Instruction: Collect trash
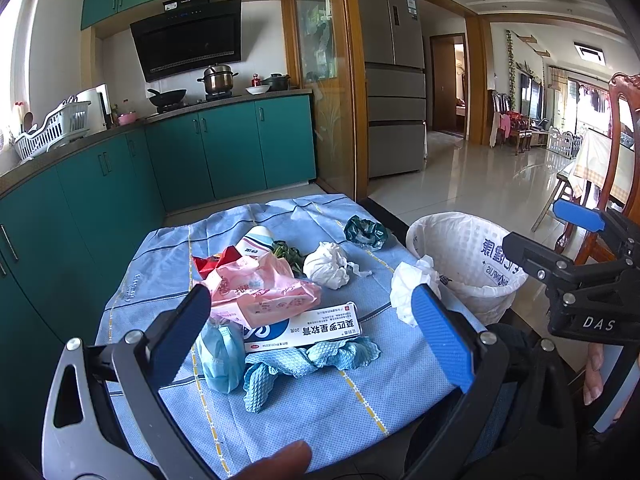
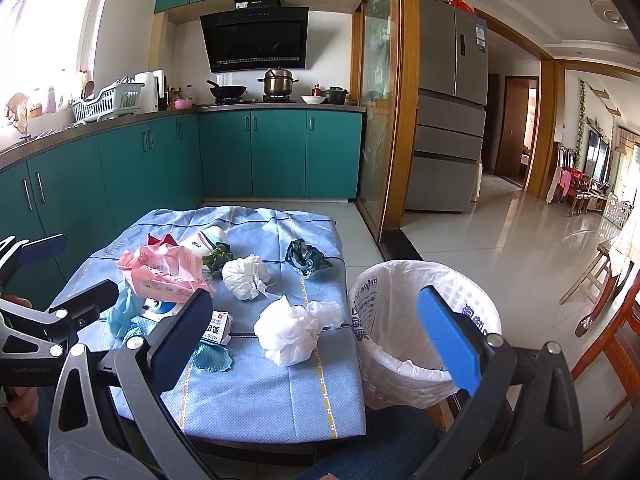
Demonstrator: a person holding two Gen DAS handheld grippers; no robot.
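Note:
Trash lies on a low table under a blue cloth [image 1: 304,408] [image 2: 272,392]: a pink plastic wrapper [image 1: 260,288] [image 2: 164,272], a white ointment box [image 1: 304,330], a blue face mask [image 1: 218,354], a blue rag [image 1: 304,360], crumpled white tissues [image 1: 326,265] [image 2: 244,272] [image 2: 290,330], a dark green wrapper [image 1: 366,231] [image 2: 305,257]. A white-lined bin [image 1: 466,258] [image 2: 416,320] stands right of the table. My left gripper [image 1: 312,336] is open above the box. My right gripper [image 2: 316,336] is open and empty above the near tissue; it also shows in the left wrist view [image 1: 560,232].
Teal kitchen cabinets [image 2: 276,152] run along the left and back, with a stove and pots on top. A glass partition [image 2: 376,112] and a fridge [image 2: 448,112] stand behind the bin. A wooden chair [image 1: 616,168] is at the far right on the tiled floor.

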